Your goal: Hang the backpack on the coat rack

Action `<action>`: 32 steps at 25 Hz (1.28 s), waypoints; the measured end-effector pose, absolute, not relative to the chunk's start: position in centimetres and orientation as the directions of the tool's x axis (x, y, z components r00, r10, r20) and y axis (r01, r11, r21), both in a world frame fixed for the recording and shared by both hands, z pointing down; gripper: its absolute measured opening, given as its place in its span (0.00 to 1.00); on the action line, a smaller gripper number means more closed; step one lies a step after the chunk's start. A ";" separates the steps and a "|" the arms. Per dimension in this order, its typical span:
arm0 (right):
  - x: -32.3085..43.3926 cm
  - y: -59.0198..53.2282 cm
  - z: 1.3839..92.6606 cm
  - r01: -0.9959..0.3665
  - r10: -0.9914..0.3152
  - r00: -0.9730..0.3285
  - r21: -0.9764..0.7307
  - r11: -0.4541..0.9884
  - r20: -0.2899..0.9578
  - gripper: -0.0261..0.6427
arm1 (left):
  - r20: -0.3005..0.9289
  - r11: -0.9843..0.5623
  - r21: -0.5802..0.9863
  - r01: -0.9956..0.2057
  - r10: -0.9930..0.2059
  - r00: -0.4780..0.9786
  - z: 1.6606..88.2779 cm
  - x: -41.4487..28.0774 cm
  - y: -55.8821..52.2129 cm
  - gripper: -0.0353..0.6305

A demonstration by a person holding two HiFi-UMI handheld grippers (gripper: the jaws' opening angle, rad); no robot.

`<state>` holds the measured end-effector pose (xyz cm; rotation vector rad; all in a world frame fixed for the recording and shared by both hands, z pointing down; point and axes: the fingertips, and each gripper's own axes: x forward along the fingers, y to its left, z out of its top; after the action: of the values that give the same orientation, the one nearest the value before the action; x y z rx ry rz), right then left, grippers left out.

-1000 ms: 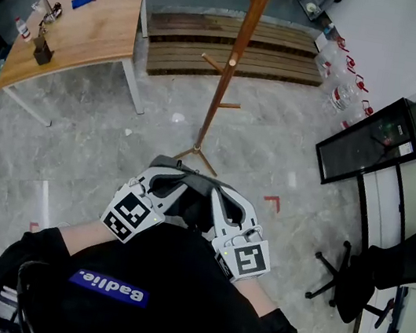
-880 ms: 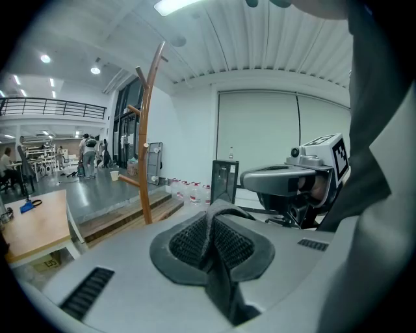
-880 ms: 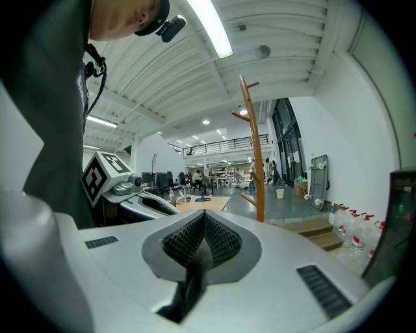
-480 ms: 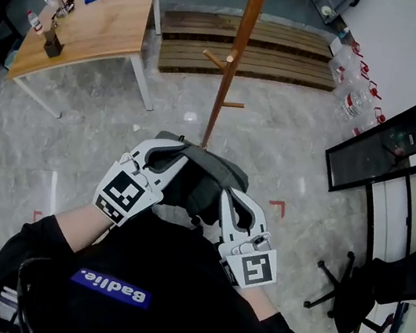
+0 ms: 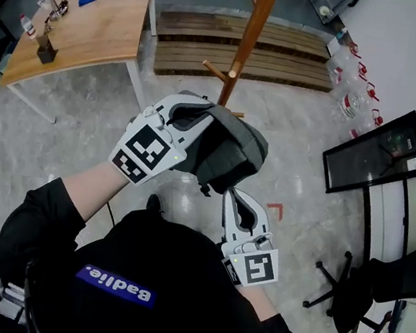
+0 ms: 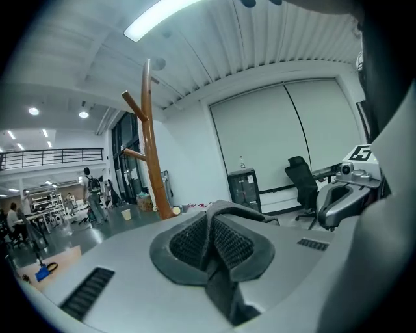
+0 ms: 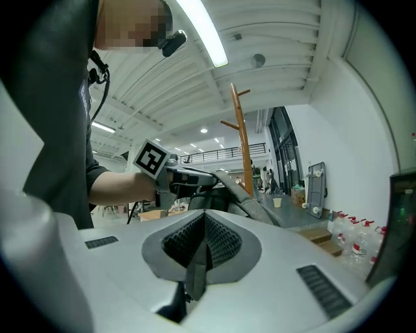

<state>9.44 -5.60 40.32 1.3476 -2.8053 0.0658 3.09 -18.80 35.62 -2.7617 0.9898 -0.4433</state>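
Observation:
The grey backpack [image 5: 230, 151] hangs in the air in front of the wooden coat rack [image 5: 251, 34], whose pole and pegs stand just beyond it. My left gripper [image 5: 200, 114] is raised and shut on the bag's top; in the left gripper view a grey strap [image 6: 224, 211] is pinched between its pads. My right gripper [image 5: 238, 204] sits lower, under the bag, shut on a thin grey strap [image 7: 195, 270]. In the right gripper view, the left gripper [image 7: 185, 177] and the coat rack [image 7: 242, 146] are ahead.
A wooden table [image 5: 89, 25] with small items stands at the back left. A slatted wooden platform [image 5: 207, 38] lies behind the rack. Water bottles [image 5: 352, 95], a black cabinet [image 5: 375, 147] and an office chair [image 5: 384, 276] line the right side.
My left gripper has risen and moved toward the coat rack, lifting the backpack with it. The right gripper has stayed low and shifted only slightly.

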 end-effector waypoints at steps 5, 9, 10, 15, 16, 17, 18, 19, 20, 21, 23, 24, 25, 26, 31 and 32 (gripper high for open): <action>6.8 -9.0 39.0 -0.809 -0.809 -0.587 -0.008 0.587 0.019 0.05 | 0.247 -0.809 -0.239 -0.537 -0.586 0.772 35.6 3.3 -23.3 0.11; 5.6 -10.8 39.3 -0.822 -0.821 -0.570 0.001 0.570 0.019 0.05 | 0.270 -0.829 -0.228 -0.510 -0.557 0.785 35.7 3.4 -26.0 0.11; 5.7 -11.0 39.7 -0.819 -0.819 -0.573 0.001 0.573 0.030 0.05 | 0.277 -0.831 -0.227 -0.508 -0.555 0.784 35.6 3.5 -26.5 0.11; 7.8 -12.7 40.9 -0.801 -0.799 -0.596 -0.001 0.598 0.075 0.05 | 0.333 -0.827 -0.223 -0.516 -0.562 0.758 35.8 4.0 -28.3 0.11; 8.0 -12.9 40.8 -0.794 -0.792 -0.606 0.004 0.607 0.075 0.05 | 0.346 -0.826 -0.219 -0.519 -0.563 0.750 35.9 4.1 -28.5 0.11; 8.1 -13.1 40.6 -0.786 -0.784 -0.617 0.011 0.619 0.068 0.05 | 0.357 -0.824 -0.213 -0.525 -0.566 0.743 36.1 4.1 -28.7 0.11; 8.2 -13.3 40.4 -0.777 -0.776 -0.628 0.016 0.629 0.061 0.05 | 0.365 -0.821 -0.207 -0.532 -0.569 0.737 36.1 4.1 -28.9 0.11; 8.3 -13.4 40.4 -0.770 -0.769 -0.636 0.017 0.638 0.059 0.05 | 0.371 -0.818 -0.201 -0.539 -0.573 0.731 36.1 4.1 -29.1 0.11; 8.6 -13.6 40.4 -0.765 -0.764 -0.643 0.014 0.644 0.059 0.05 | 0.377 -0.815 -0.196 -0.546 -0.576 0.725 36.0 4.1 -29.3 0.11; 8.8 -13.7 40.5 -0.761 -0.760 -0.647 0.009 0.649 0.061 0.05 | 0.385 -0.813 -0.192 -0.549 -0.577 0.720 36.0 4.1 -29.4 0.11; 9.3 -13.9 40.7 -0.755 -0.754 -0.654 0.001 0.655 0.063 0.05 | 0.411 -0.814 -0.189 -0.549 -0.573 0.709 36.2 4.0 -29.8 0.11; 9.4 -13.9 40.9 -0.751 -0.750 -0.659 0.001 0.660 0.065 0.05 | 0.427 -0.817 -0.184 -0.547 -0.568 0.704 36.4 3.9 -30.0 0.11; 9.4 -13.9 41.0 -0.746 -0.745 -0.664 0.004 0.666 0.068 0.05 | 0.441 -0.820 -0.176 -0.545 -0.560 0.701 36.6 3.9 -30.2 0.11; 9.4 -13.9 41.1 -0.741 -0.740 -0.669 0.007 0.671 0.070 0.05 | 0.452 -0.824 -0.164 -0.543 -0.552 0.701 36.7 3.8 -30.5 0.11; 9.5 -13.9 41.6 -0.735 -0.734 -0.674 0.022 0.678 0.087 0.05 | 0.504 -0.850 -0.106 -0.515 -0.493 0.709 36.8 3.9 -31.7 0.11; 9.5 -13.9 41.7 -0.735 -0.734 -0.673 0.022 0.677 0.089 0.05 | 0.513 -0.856 -0.098 -0.508 -0.481 0.711 36.8 4.0 -31.8 0.11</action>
<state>9.48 -13.94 41.70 1.2266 -2.7934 0.0246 3.98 -31.83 36.82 -2.9517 0.8531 -0.8628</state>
